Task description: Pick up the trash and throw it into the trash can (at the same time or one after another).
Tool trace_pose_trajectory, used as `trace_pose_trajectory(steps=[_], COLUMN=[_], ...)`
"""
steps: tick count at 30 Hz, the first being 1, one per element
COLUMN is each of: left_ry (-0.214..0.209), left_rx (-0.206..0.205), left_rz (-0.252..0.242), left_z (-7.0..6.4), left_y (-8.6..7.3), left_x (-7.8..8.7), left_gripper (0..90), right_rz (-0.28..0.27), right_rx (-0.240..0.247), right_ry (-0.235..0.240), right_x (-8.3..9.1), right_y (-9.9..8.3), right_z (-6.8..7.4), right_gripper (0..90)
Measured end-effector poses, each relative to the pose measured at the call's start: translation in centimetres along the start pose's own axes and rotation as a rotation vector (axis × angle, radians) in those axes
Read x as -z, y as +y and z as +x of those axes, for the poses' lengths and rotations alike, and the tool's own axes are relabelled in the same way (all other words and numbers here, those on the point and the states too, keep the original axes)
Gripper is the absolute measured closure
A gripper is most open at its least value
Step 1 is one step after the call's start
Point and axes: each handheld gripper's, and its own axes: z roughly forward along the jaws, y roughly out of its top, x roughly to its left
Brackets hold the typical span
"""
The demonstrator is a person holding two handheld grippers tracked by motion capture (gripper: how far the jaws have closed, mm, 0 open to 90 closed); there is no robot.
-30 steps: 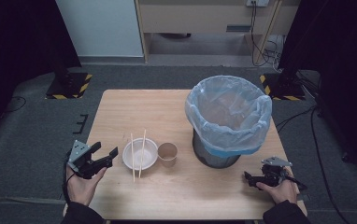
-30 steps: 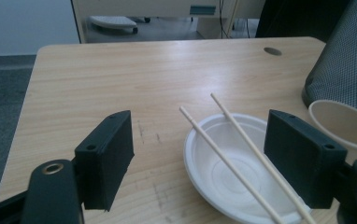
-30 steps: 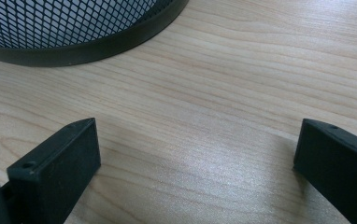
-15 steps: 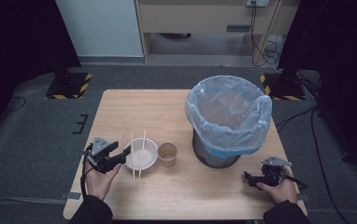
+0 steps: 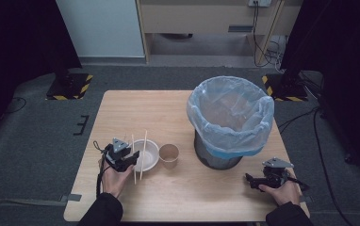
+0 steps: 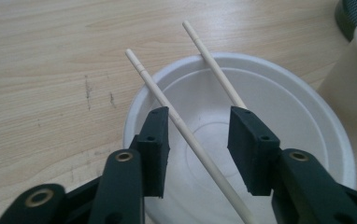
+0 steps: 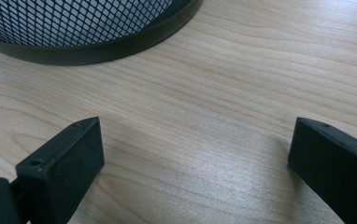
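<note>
In the lower left of the high view, the left gripper (image 5: 127,159) hangs over the left edge of the white bowl (image 5: 150,155). Its jaws are apart, and one of the two chopsticks (image 6: 190,140) lying across the bowl passes between them. A paper cup (image 5: 169,156) stands just right of the bowl. Further right is the bin (image 5: 230,120). In the lower right, the right gripper (image 5: 249,179) rests low over the table (image 5: 135,108), jaws wide apart, holding nothing.
</note>
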Motion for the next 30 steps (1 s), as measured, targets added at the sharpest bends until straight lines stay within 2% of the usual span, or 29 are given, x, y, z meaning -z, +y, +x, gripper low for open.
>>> trace_pose_trajectory(steps=[4, 13, 15, 17, 20, 25, 30], left_ry=[0.018, 0.005, 0.001, -0.004, 0.000, 0.006, -0.005], left_rx=[0.012, 0.044, 0.053, 0.051, 0.044, 0.049, 0.072], left_rz=[0.029, 0.051, 0.068, 0.075, 0.081, 0.064, 0.008], left_z=[-0.1, 0.3, 0.3, 0.3, 0.2, 0.4, 0.9], left_y=[0.0, 0.1, 0.2, 0.2, 0.4, 0.5, 1.0], left_x=[-0.5, -0.9, -1.2, -1.3, -1.3, -0.8, 0.4], left_gripper=[63.5, 74.9, 81.0, 85.0, 85.2, 85.3, 85.3], right_rz=[-0.001, 0.000, 0.000, -0.001, -0.002, -0.002, -0.002], right_rx=[0.006, 0.015, 0.018, 0.018, 0.019, 0.021, 0.022], right_ry=[0.002, 0.006, 0.008, 0.011, 0.012, 0.014, 0.016], right_x=[0.0, 0.0, 0.0, 0.0, 0.0, 0.0, 0.0], right_y=[0.0, 0.0, 0.0, 0.0, 0.0, 0.0, 0.0], right_z=[0.0, 0.0, 0.0, 0.0, 0.0, 0.0, 0.0], right_gripper=[3.9, 4.2, 4.2, 4.3, 4.3, 4.3, 4.0])
